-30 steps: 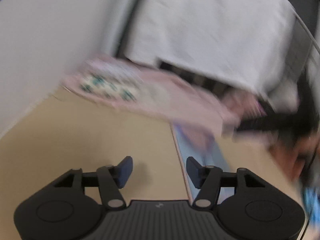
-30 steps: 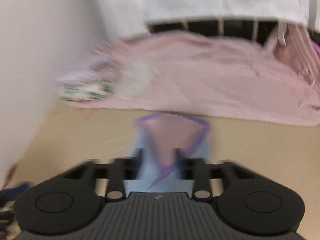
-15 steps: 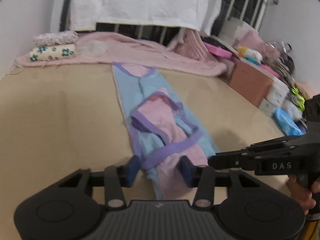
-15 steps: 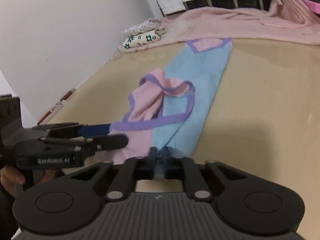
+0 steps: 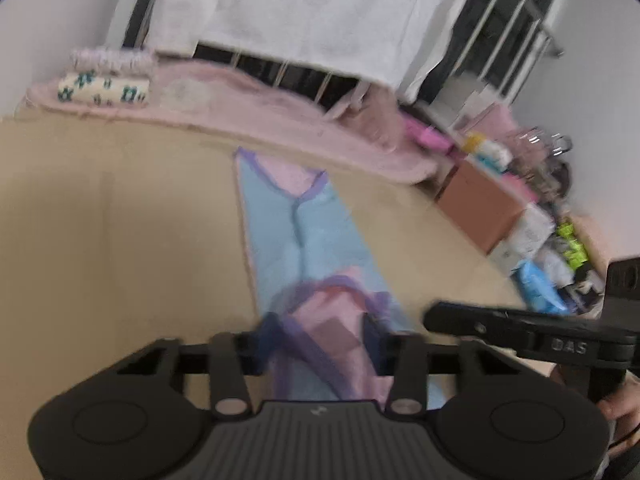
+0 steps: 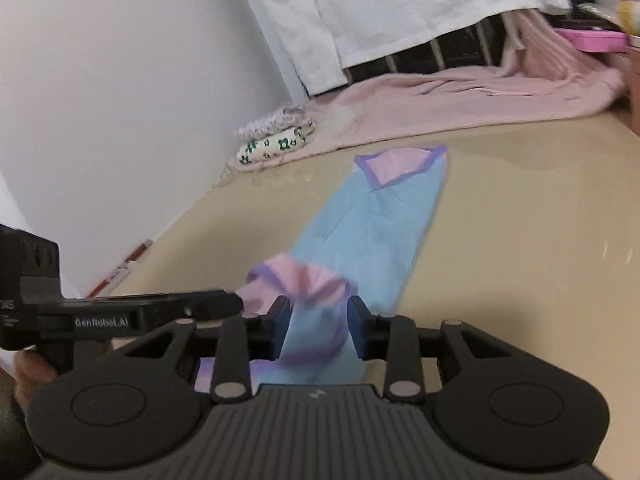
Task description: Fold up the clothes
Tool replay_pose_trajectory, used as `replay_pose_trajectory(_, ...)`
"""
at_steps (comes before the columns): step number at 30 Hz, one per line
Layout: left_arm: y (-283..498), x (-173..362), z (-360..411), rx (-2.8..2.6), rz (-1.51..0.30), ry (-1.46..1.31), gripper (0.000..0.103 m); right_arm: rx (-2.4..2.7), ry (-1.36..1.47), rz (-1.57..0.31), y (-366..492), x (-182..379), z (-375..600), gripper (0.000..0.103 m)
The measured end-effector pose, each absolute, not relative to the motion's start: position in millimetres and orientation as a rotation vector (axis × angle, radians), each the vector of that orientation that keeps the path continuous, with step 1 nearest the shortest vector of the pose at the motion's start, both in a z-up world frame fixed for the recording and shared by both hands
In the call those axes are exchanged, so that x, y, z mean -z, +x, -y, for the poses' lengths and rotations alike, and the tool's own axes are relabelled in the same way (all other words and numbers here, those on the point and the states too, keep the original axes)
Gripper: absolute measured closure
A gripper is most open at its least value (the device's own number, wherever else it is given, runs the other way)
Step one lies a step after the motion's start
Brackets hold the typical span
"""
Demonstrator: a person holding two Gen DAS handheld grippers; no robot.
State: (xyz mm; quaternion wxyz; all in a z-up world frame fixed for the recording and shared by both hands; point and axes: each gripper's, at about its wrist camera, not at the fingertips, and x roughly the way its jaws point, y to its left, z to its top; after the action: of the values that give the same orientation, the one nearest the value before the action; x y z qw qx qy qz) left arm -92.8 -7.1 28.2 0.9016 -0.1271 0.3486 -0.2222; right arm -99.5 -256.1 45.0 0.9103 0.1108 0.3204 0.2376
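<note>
- Our left gripper [image 5: 316,346] and right gripper [image 6: 320,326] each have fingers parted around the near, bunched end of the blue garment [image 6: 376,232]; whether they pinch it, we cannot tell.
- The garment stretches away across the tan surface [image 6: 520,240].
- Farthest lies a pink blanket [image 6: 460,100].

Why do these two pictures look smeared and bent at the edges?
Left wrist view: motion blur smears the blue garment and pink blanket; the fisheye curves the edges. Right wrist view: sharper, though cloth at the right hand-held gripper is blurred.
</note>
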Motion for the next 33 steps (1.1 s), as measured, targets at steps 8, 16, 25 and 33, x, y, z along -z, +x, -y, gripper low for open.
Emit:
replay_pose_trajectory(8,-79,-45,11,0.548,-0.659,-0.308,0.099,-0.465,0.174,-0.706,-67,-41,234,0.102)
replay_pose_trajectory(16,-33,-35,25,0.486,-0.726,-0.315,0.071,-0.305,0.185,-0.676,-58,-48,251,0.093)
replay_pose_trajectory(25,-131,-33,-33,0.479,-0.709,-0.302,0.059,-0.373,0.256,-0.623,-140,-49,267,0.06)
replay_pose_trajectory(33,-138,-16,-1,0.497,-0.755,-0.2,0.099,-0.399,0.202,-0.714,-148,-23,242,0.099)
